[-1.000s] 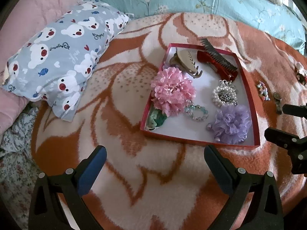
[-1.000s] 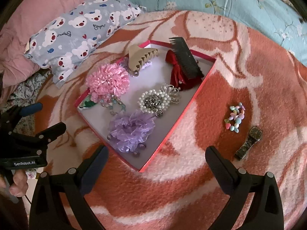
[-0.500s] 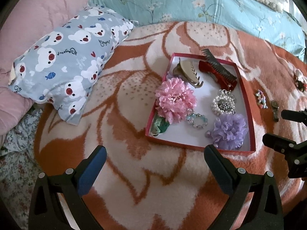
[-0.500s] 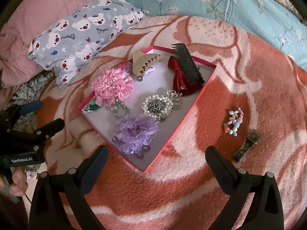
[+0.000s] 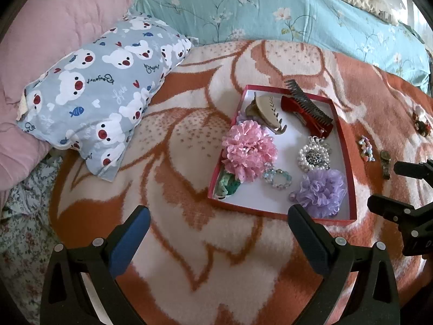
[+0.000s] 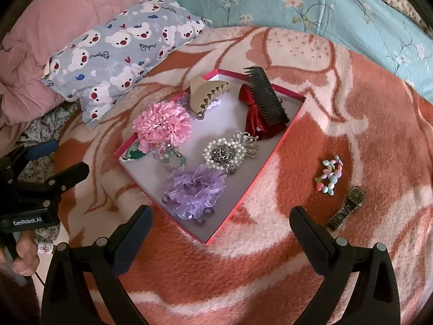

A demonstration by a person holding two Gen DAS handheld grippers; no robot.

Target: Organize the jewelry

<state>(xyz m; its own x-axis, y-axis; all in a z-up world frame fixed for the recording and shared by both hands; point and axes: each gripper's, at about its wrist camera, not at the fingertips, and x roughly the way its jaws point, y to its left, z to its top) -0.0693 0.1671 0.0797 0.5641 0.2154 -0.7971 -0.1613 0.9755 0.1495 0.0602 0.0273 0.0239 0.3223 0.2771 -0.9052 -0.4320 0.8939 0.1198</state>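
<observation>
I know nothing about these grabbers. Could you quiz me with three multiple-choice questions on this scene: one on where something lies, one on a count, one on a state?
1. Where is the wristwatch?
A. inside the red box
B. on the blanket outside the box
C. on the bear pillow

2. How many fluffy flower scrunchies lie in the red box?
A. one
B. two
C. four

3. The right gripper is:
A. open, empty
B. shut on the comb
C. shut on the watch

Answers: 1 B, it lies right of the box beside the pastel bead bracelet. 2 B, the pink scrunchie and purple scrunchie. 3 A, its fingers stand wide apart.
</observation>
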